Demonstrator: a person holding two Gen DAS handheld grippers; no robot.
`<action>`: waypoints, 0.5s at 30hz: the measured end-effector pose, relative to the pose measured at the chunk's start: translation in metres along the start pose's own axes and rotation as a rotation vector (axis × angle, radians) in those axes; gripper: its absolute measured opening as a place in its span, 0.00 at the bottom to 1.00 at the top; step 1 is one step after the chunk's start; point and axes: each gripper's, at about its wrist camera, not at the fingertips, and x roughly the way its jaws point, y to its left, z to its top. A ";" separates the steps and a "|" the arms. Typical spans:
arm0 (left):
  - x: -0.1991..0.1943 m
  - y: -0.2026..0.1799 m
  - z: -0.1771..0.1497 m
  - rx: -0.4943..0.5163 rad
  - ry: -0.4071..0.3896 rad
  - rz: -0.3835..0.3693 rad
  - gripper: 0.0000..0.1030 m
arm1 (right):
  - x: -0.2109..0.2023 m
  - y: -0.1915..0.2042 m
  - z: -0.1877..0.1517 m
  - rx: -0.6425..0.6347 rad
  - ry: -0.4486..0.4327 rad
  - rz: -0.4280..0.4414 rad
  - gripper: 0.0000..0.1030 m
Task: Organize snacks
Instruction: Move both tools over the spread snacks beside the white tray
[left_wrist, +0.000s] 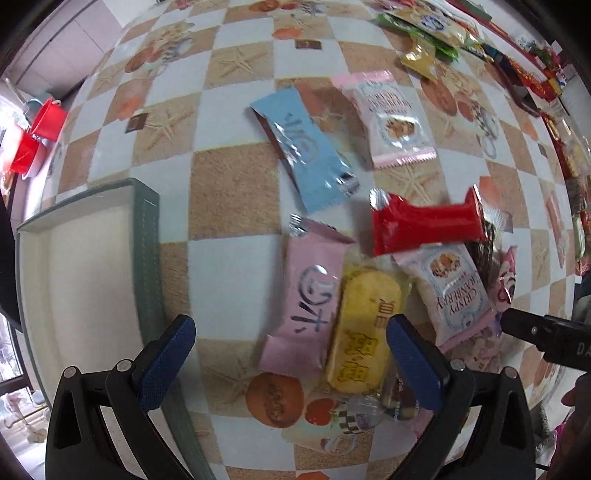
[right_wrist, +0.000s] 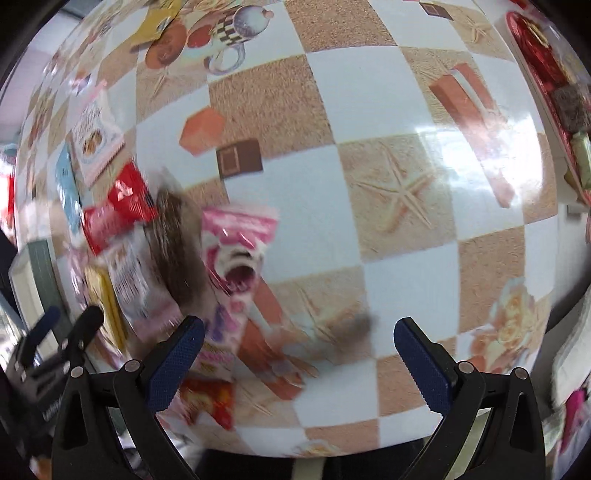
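Observation:
A heap of wrapped snacks lies on the checkered tablecloth. In the left wrist view my left gripper (left_wrist: 291, 345) stands open, its blue pads either side of a pink packet (left_wrist: 308, 299) and a yellow cake packet (left_wrist: 364, 332). Beyond them lie a red packet (left_wrist: 424, 225), a blue packet (left_wrist: 306, 147), a pink cranberry packet (left_wrist: 388, 118) and a white cranberry packet (left_wrist: 456, 291). My right gripper (right_wrist: 299, 350) is open and empty, over bare cloth to the right of the heap. A pink and white packet (right_wrist: 236, 247) and a brown snack (right_wrist: 181, 240) lie just off its left finger.
A white tray with a grey-green rim (left_wrist: 146, 240) sits to the left of the heap. More snacks (left_wrist: 436, 33) lie along the far right edge of the table. Red cups (left_wrist: 37, 133) stand beyond the table's left edge. A red tray of snacks (right_wrist: 550, 74) sits at the right.

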 end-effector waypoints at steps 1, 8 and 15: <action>0.002 0.005 0.001 -0.006 0.000 0.005 1.00 | -0.004 0.003 0.002 0.011 0.001 0.002 1.00; 0.041 0.032 0.003 -0.005 0.024 0.009 1.00 | -0.019 0.012 0.022 0.041 0.020 -0.079 1.00; 0.046 0.029 0.020 0.003 0.000 0.026 1.00 | -0.038 0.033 0.031 -0.026 0.019 -0.126 1.00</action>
